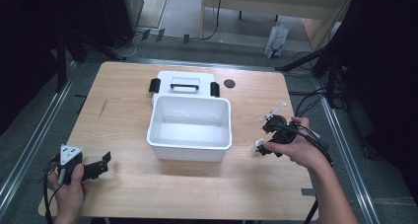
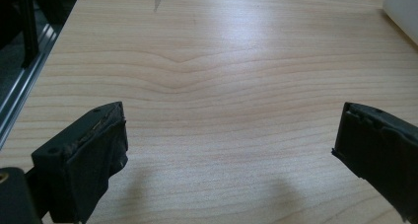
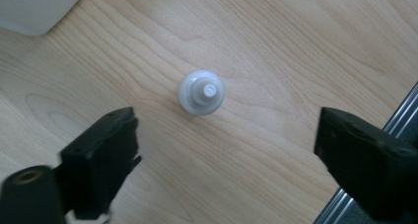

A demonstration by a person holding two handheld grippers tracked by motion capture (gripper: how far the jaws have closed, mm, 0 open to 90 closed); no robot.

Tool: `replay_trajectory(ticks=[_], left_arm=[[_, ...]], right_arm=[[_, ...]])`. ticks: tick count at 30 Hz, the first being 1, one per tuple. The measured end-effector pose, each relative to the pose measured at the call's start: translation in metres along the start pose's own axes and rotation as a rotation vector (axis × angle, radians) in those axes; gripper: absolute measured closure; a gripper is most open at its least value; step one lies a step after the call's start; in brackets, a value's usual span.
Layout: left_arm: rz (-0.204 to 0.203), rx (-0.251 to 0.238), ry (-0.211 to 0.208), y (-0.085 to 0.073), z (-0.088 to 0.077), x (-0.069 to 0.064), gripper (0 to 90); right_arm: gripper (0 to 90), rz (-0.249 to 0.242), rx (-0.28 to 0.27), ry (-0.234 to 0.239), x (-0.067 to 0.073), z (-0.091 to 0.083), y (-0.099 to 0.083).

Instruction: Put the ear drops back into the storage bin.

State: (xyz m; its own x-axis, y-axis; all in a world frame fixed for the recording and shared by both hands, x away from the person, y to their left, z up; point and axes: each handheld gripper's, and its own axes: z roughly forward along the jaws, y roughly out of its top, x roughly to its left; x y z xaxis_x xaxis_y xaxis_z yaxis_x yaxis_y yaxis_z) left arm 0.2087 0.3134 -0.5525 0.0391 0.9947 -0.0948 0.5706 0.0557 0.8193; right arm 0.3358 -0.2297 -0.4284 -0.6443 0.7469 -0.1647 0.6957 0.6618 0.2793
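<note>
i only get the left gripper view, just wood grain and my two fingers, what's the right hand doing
Observer: The right gripper hangs directly above a small white bottle standing on the table, fingers wide apart.
Operator: is the bottle near the bin
Observer: Yes, it stands just right of the white bin, close to the bin's front corner.
Operator: anything in the bin
Observer: It looks empty in the high view, and its lid, with black latches, lies behind it.
</note>
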Motion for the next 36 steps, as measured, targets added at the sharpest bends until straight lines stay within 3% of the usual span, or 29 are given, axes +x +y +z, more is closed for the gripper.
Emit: replay_trajectory(ticks=[2,8,10,16,21,27,36], left_arm=[[0.002,0.006,0.001,0.000,0.000,0.000,0.5],[0.000,0.010,0.002,0.000,0.001,0.000,0.5],[-0.001,0.009,0.003,0.000,0.001,-0.001,0.6],[0.002,0.010,0.003,0.000,0.001,-0.001,0.6],[0.008,0.013,0.003,0.001,0.001,-0.001,0.6],[0.008,0.018,0.003,0.001,0.002,-0.001,0.6],[0.010,0.020,0.003,0.001,0.002,-0.001,0.6]], right_arm=[[15.2,-0.009,0.025,0.024,-0.001,0.000,0.007],[17.3,-0.020,0.065,0.037,-0.001,0.004,0.015],[24.9,-0.035,0.086,0.011,0.002,0.007,0.021],[33.3,-0.056,0.130,0.000,0.005,0.013,0.027],[51.5,-0.028,0.171,0.001,0.002,0.022,0.030],[59.4,-0.002,0.184,0.059,-0.001,0.029,0.030],[71.4,0.013,0.171,0.074,-0.001,0.034,0.031]])
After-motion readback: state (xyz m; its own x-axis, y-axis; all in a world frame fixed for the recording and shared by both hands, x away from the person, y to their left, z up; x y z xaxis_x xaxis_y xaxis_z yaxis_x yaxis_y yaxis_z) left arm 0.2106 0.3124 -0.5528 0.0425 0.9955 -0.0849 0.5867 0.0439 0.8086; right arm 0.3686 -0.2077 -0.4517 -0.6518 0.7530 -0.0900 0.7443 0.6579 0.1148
